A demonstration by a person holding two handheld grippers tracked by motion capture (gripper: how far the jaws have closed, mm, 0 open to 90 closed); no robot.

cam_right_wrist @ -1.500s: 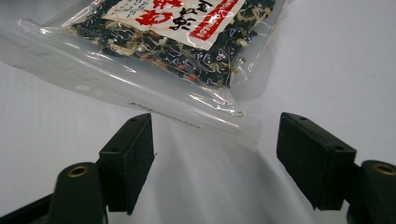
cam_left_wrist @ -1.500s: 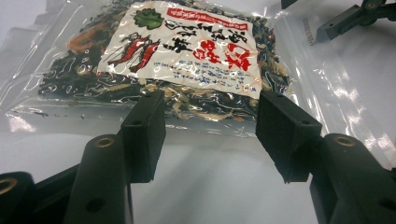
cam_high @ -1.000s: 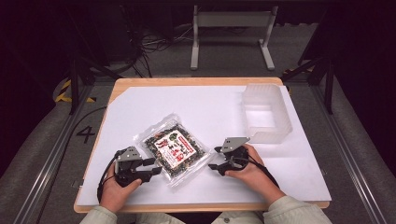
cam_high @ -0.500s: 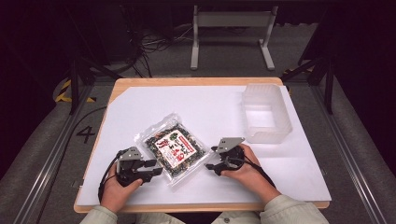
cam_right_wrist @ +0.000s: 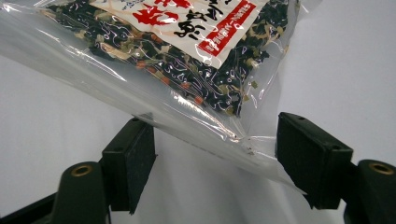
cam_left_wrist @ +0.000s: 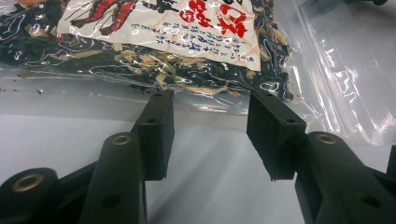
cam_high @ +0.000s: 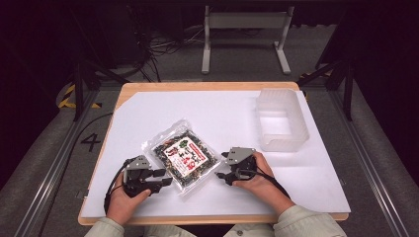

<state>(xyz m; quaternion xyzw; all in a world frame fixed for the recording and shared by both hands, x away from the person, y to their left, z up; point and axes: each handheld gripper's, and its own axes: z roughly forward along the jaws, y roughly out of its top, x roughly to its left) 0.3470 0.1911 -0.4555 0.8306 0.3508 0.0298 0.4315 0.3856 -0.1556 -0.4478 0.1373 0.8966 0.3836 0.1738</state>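
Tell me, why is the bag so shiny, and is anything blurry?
Left gripper view: light glints white off the crinkly bag; the black jaws up close look soft. Right gripper view: glare streaks run along the clear edge of the bag. High view: the table is bright, the room behind it dark.

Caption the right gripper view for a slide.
Open right claw straddling the clear edge of a dried-food packet on a white table.

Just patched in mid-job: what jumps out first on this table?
A clear food packet with a red-and-white label lies near the middle of the white table. The left gripper and right gripper flank it, both open. An empty translucent bin sits far right.
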